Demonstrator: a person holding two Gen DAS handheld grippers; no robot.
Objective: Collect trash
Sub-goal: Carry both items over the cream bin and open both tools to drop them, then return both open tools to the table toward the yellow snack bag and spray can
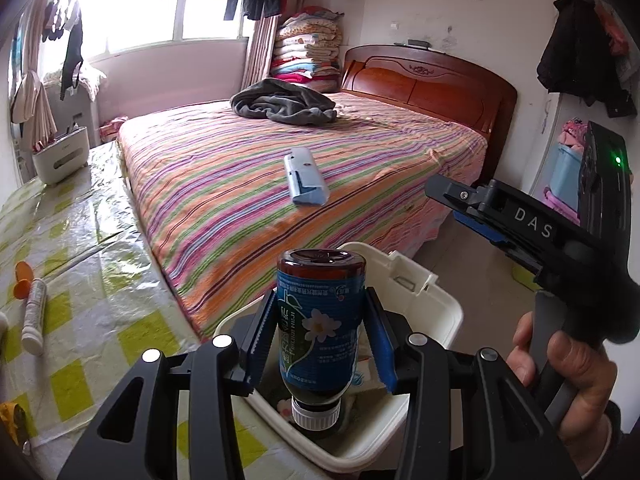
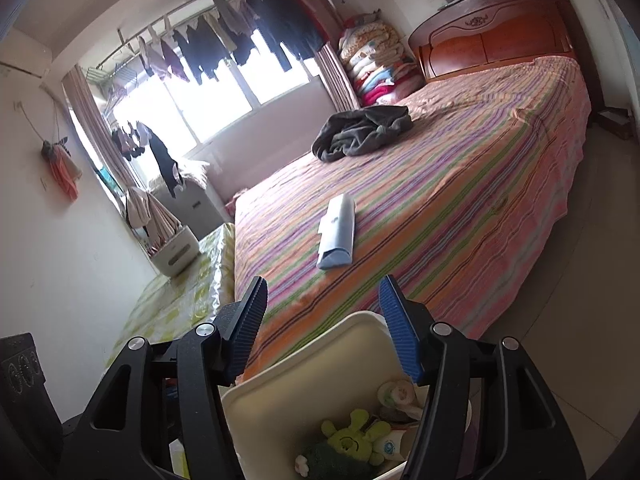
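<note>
My left gripper (image 1: 320, 332) is clamped on a brown bottle (image 1: 320, 320) with a blue label; both blue pads press its sides, and it hangs upside down, white cap at 6 o'clock, base at 12. Directly under the cap sits the white bin (image 1: 440, 312), open, with paper scraps inside. At 3 o'clock in this view I see my right hand (image 1: 560, 364) gripping the other tool's handle.

My right gripper (image 2: 322, 328) stands spread with nothing between its 2 pads; the jaws frame the bin's (image 2: 304, 348) far rim. At 6 o'clock inside lie a green toy-like thing (image 2: 352, 438) and some wrappers, though I can't make them out well.

Outward, at 12 o'clock, the striped bed (image 1: 240, 184) carries a pale blue box (image 1: 306, 178) mid-sheet and a grey garment (image 1: 286, 106) beyond. At 9 o'clock, the checked tabletop (image 1: 80, 280) holds a white tube (image 1: 34, 316) with an orange cap (image 1: 22, 278) beside it.
</note>
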